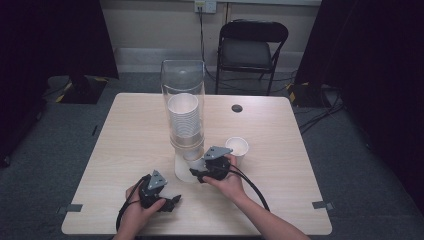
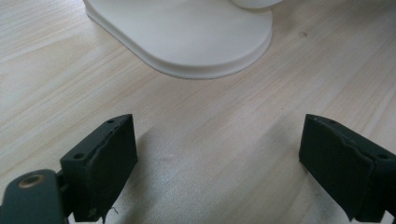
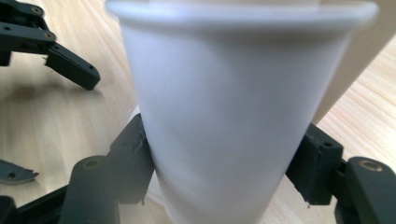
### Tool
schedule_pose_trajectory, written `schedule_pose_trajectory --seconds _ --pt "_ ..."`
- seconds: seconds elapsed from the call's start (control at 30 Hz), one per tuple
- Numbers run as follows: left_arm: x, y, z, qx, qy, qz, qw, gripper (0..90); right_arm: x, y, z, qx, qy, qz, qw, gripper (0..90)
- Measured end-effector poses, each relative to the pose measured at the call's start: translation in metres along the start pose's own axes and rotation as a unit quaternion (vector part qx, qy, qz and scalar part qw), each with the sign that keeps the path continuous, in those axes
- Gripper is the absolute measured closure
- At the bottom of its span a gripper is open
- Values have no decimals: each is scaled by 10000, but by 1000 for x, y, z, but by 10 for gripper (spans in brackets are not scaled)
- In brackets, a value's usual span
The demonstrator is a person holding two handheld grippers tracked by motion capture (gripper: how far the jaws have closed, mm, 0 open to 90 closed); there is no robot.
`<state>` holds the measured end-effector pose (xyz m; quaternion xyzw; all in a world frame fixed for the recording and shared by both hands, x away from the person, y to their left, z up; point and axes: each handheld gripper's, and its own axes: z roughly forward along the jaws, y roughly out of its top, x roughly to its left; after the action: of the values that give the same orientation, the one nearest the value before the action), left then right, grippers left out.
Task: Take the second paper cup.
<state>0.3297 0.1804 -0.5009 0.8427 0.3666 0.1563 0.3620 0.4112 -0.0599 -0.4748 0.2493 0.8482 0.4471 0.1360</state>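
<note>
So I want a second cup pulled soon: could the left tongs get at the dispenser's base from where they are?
Probably yes. The left tongs stand open on bare table, with nothing between them and the dispenser base. The right tongs, gripping a cup, sit to one side.

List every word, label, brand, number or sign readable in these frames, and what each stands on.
None can be read.
The paper cup in the right gripper is plain white.
The dispenser tube and its base carry no print.
The wall socket is too small to show any marking.
</note>
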Motion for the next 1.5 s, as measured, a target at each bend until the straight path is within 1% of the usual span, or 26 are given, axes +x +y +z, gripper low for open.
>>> schedule_pose_trajectory --seconds 0.03,0.07,0.1,0.17,0.2,0.23,0.27,0.37,0.4,0.47,0.53,0.6,0.63,0.67,0.73,0.8,0.9,0.97,1.1,1.17,1.3,1.5 --pt "0 0 -1 41 20 4 10000 108 0 0 -1 27 -3 34 10000 329" --pt "0 0 -1 45 27 19 10000 108 0 0 -3 60 -19 5 10000 328" --pt "0 0 0 -2 2 -8 10000 108 1 0 -4 77 -42 -42 10000 328" --pt "0 0 -1 48 22 10 10000 108 -1 -2 -7 119 -76 -36 9999 326" --pt "0 0 0 5 42 -10 10000 108 -1 -2 -9 133 -77 -79 9999 325" --pt "0 0 0 29 29 -12 10000 108 0 -3 -10 151 -105 -125 9998 325" --pt "0 0 0 19 30 -19 10000 108 0 -5 -12 158 -113 -119 9997 325" --pt "-1 0 0 -4 35 -44 10000 108 0 -9 -19 183 -151 -151 9996 324" --pt "-1 0 0 -1 32 -42 10000 108 -1 -12 -21 175 -161 -134 9996 324" --pt "-1 0 0 4 36 -43 10000 107 -4 -19 -27 240 -216 -103 9994 322" --pt "-1 0 1 -73 12 -64 10000 107 -8 -27 -33 218 -266 -20 9994 319" --pt "-1 0 1 -76 17 -60 10000 107 -12 -33 -39 108 -314 27 9994 314" --pt "-1 0 1 -76 16 -59 10000 107 -13 -36 -41 104 -346 25 9993 312" --pt "-1 0 1 -73 16 -58 10000 107 -14 -39 -43 104 -366 14 9993 310" --pt "-1 0 1 -83 18 -65 9999 107 -17 -45 -45 33 -387 48 9992 306" --pt "-1 0 1 -82 17 -64 9999 107 -20 -48 -47 20 -411 93 9991 301" --pt "-1 0 1 -84 17 -64 9999 107 -22 -50 -49 20 -428 150 9990 298" --pt "-1 0 1 -82 19 -64 9999 107 -23 -50 -49 7 -436 142 9989 297" --pt "-1 0 1 -80 18 -64 9999 107 -22 -50 -48 79 -406 137 9991 291" --pt "-1 0 1 -79 18 -62 9999 107 -22 -51 -48 91 -433 99 9990 263" --pt "0 0 1 -34 32 -29 10000 105 -21 -52 -50 162 -403 96 9990 231" --pt "0 0 1 -22 22 -24 10000 102 -25 -54 -58 175 -425 186 9988 198"
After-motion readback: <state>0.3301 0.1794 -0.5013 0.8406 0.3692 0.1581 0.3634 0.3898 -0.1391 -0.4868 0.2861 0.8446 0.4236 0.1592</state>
